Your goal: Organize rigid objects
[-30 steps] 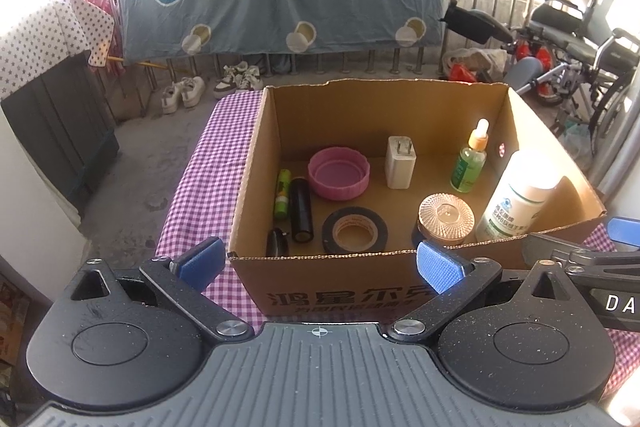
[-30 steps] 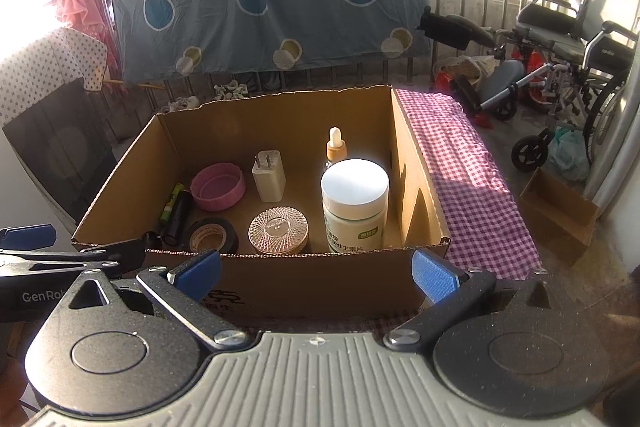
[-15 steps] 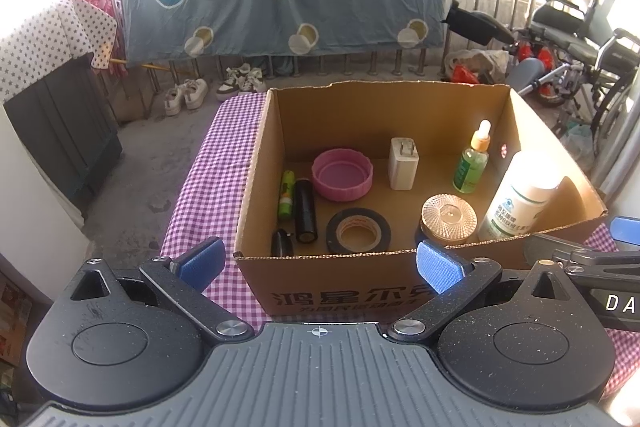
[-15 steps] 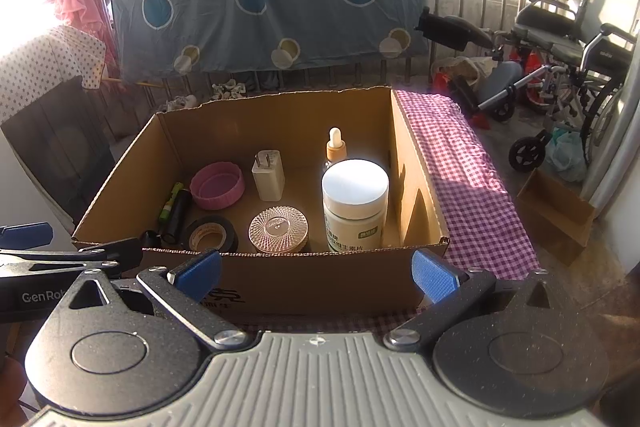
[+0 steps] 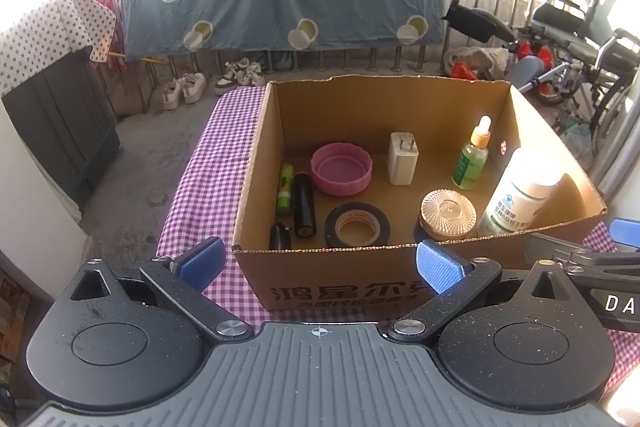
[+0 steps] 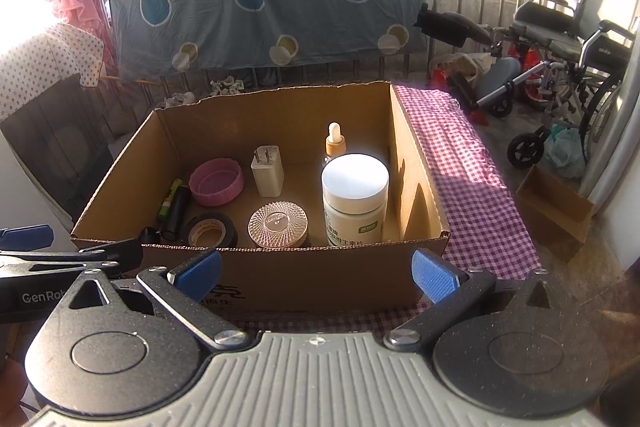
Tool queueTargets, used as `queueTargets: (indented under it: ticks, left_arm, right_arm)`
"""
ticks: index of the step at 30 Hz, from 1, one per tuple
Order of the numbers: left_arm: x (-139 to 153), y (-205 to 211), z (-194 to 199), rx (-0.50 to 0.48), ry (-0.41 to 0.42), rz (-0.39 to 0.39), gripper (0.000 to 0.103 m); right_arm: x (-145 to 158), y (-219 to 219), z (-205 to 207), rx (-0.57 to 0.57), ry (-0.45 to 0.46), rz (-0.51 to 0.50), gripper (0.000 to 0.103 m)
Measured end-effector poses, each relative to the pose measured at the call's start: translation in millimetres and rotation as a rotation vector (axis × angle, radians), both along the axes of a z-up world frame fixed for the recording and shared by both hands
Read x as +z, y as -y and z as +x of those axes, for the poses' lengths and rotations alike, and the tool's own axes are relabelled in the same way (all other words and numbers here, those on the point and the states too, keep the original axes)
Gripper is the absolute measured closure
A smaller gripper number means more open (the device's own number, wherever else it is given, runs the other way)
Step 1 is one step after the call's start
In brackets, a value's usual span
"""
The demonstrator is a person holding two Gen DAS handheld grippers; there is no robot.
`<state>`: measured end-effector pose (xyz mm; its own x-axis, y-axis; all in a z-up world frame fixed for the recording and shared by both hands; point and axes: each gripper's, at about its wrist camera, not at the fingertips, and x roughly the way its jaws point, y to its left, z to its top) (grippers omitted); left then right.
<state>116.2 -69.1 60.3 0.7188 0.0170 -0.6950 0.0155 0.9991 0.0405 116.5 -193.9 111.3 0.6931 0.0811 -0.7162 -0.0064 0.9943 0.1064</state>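
Four fingers point(image 5: 438, 262) spread — one box point(image 5: 360, 291), nine items.

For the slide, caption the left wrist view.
Open left gripper facing a cardboard box holding tape roll, pink lid, charger and bottles.

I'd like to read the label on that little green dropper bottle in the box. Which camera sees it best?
The left wrist view: there the green dropper bottle stands fully in sight, from cap to base, beside the big white bottle. In the right wrist view only its dropper and orange cap show above the white bottle's lid.
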Motion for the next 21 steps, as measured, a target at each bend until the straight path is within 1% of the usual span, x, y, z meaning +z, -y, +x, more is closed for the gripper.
queueTargets:
  ticks: [21]
  left_arm:
    - [-0.3,1.2,-0.7,0.003,0.001,0.003,0.001]
  right_arm:
    - [-2.6,-1.2,-2.3,-0.008,-0.002,0.004,0.000]
